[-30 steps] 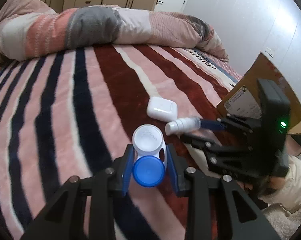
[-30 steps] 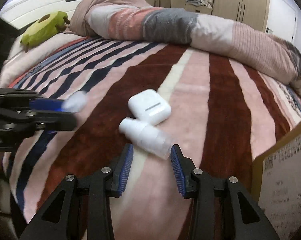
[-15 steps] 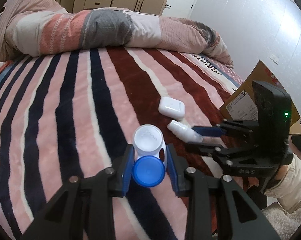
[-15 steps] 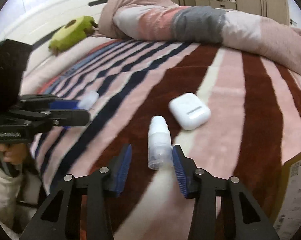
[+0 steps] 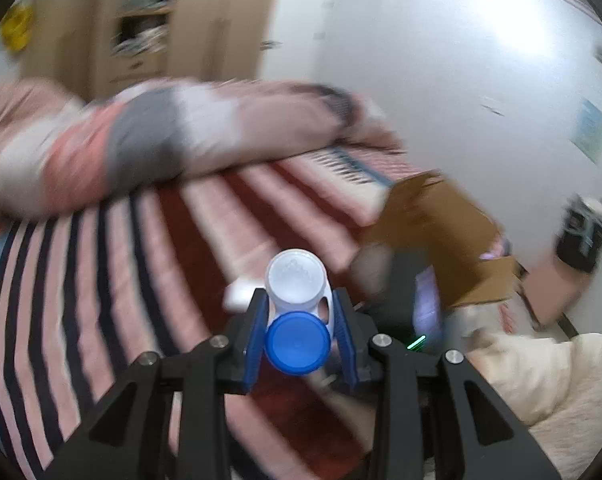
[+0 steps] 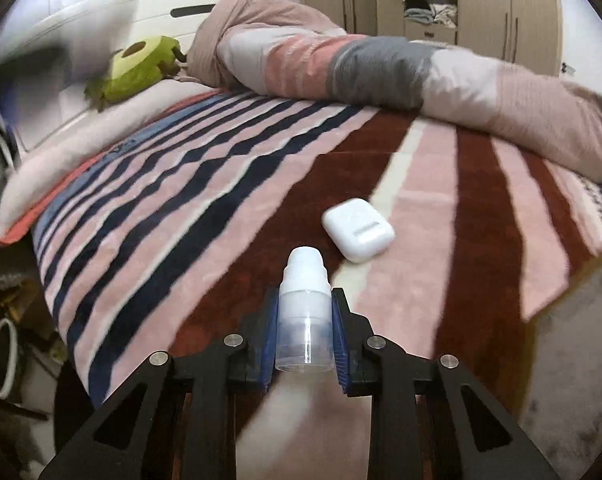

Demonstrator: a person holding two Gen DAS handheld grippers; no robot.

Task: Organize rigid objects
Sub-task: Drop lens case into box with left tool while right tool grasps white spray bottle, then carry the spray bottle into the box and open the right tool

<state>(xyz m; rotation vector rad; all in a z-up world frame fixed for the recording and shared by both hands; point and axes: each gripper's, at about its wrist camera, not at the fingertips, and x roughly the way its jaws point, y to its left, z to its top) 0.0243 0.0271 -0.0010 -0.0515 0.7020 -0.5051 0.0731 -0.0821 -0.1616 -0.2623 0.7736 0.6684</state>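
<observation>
2 wrist views over a striped blanket (image 6: 229,216) on a bed. The left gripper (image 5: 300,334) pinches a contact lens case (image 5: 296,308) — 1 white cap, 1 blue — held above the bed in a blurred picture. Only this view shows the cardboard box (image 5: 441,232) at the bed's edge. The right gripper (image 6: 304,332) is clamped on a small white spray bottle (image 6: 304,312). Just beyond it, sharp only here, a white earbud case (image 6: 357,229) lies on the blanket.
</observation>
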